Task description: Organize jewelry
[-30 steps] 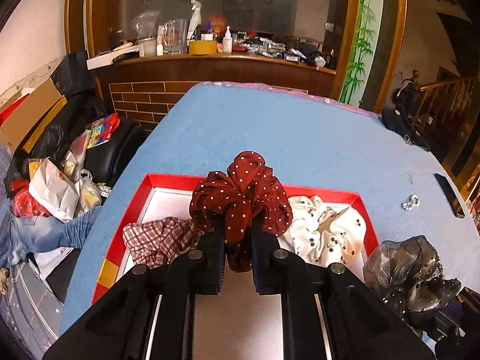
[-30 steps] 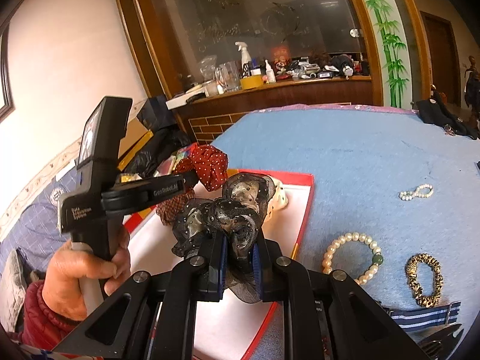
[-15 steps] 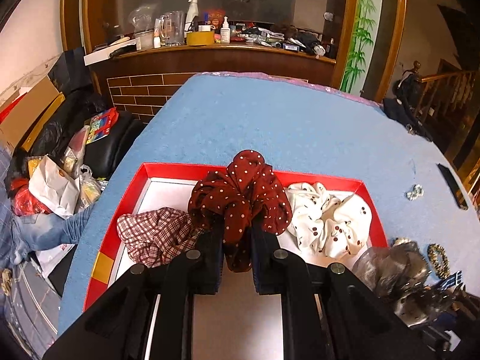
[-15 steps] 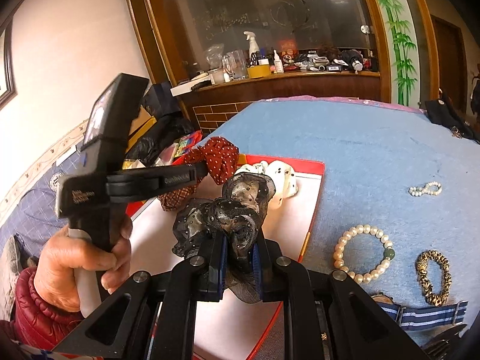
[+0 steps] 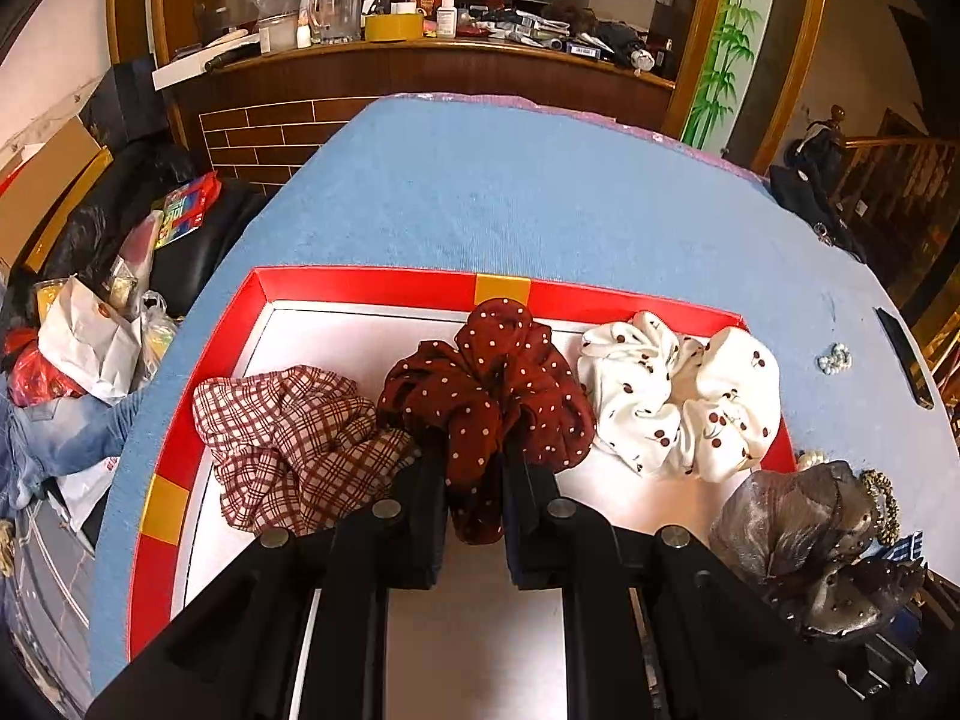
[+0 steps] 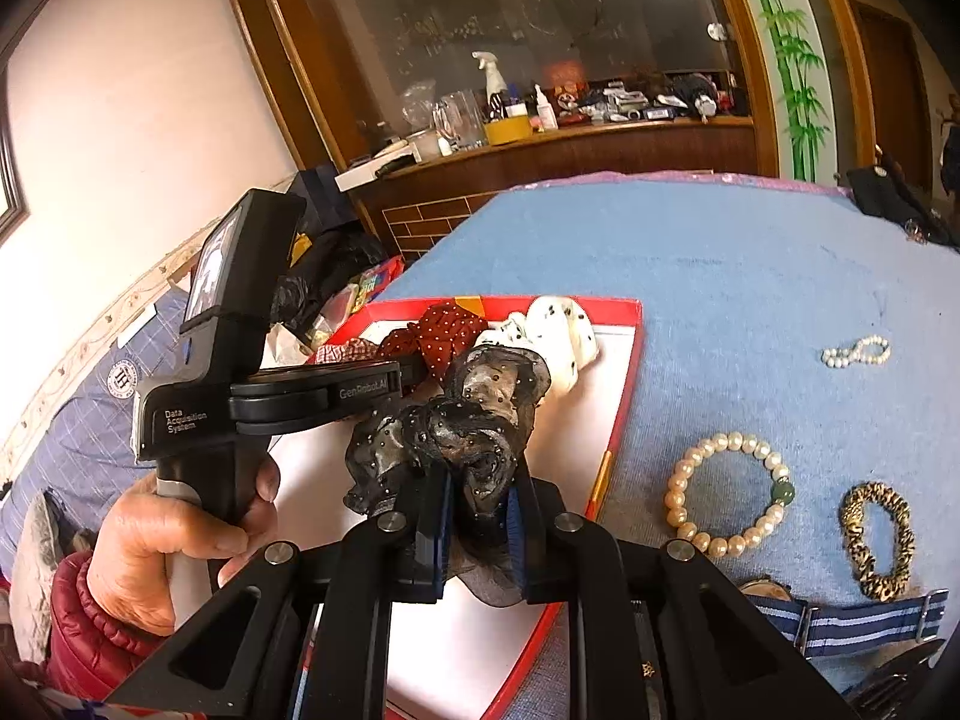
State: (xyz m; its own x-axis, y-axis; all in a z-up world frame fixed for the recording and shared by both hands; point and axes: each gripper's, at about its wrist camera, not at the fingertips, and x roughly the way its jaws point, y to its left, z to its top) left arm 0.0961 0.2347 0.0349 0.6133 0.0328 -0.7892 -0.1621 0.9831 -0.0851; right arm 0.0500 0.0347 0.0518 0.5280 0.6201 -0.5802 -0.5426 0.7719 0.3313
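Observation:
My left gripper (image 5: 475, 468) is shut on a dark red polka-dot scrunchie (image 5: 489, 378), held low inside the red-rimmed white tray (image 5: 366, 287), between a plaid scrunchie (image 5: 288, 438) and a white cherry-print scrunchie (image 5: 678, 396). My right gripper (image 6: 477, 483) is shut on a grey-black sheer scrunchie (image 6: 456, 420) above the tray's (image 6: 624, 372) right part; it also shows in the left wrist view (image 5: 804, 540). The left gripper body (image 6: 240, 384) sits to its left.
On the blue cloth right of the tray lie a pearl bracelet (image 6: 729, 492), a leopard-print scrunchie (image 6: 876, 540), a small pearl bracelet (image 6: 855, 351) and a striped blue strap (image 6: 840, 624). A dark flat object (image 5: 903, 354) lies far right. A cluttered counter (image 5: 420, 48) stands behind.
The left gripper has carried the red scrunchie lower and further into the tray, level with the plaid and white ones. The right gripper with the grey scrunchie has shifted only slightly.

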